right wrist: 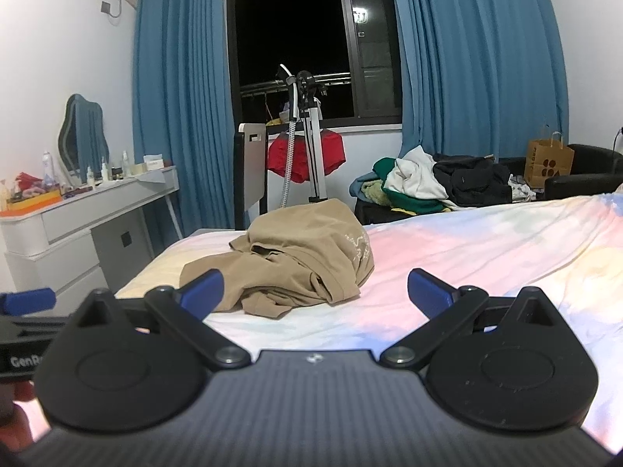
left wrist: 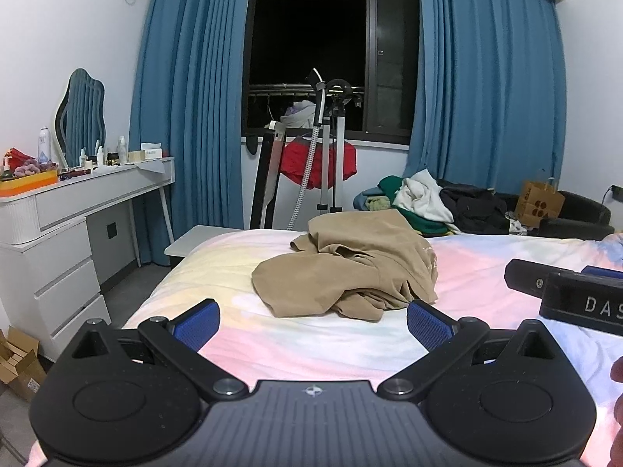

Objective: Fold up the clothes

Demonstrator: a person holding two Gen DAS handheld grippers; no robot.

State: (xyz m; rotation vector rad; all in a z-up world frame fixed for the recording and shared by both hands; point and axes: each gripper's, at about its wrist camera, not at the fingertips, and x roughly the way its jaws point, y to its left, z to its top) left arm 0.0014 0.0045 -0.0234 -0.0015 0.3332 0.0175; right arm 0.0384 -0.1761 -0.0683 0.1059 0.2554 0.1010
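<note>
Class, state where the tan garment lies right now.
The tan garment lies crumpled on the pastel bedsheet near the bed's far edge, ahead of both open grippers, in front of the garment steamer stand.

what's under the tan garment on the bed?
The crumpled tan garment lies on the pastel bedsheet, which shows all around it. Whatever sits beneath its bunched folds is covered. Both grippers, left and right, are open, short of it.

Paper bag (left wrist: 539, 202) print — unreadable.
</note>
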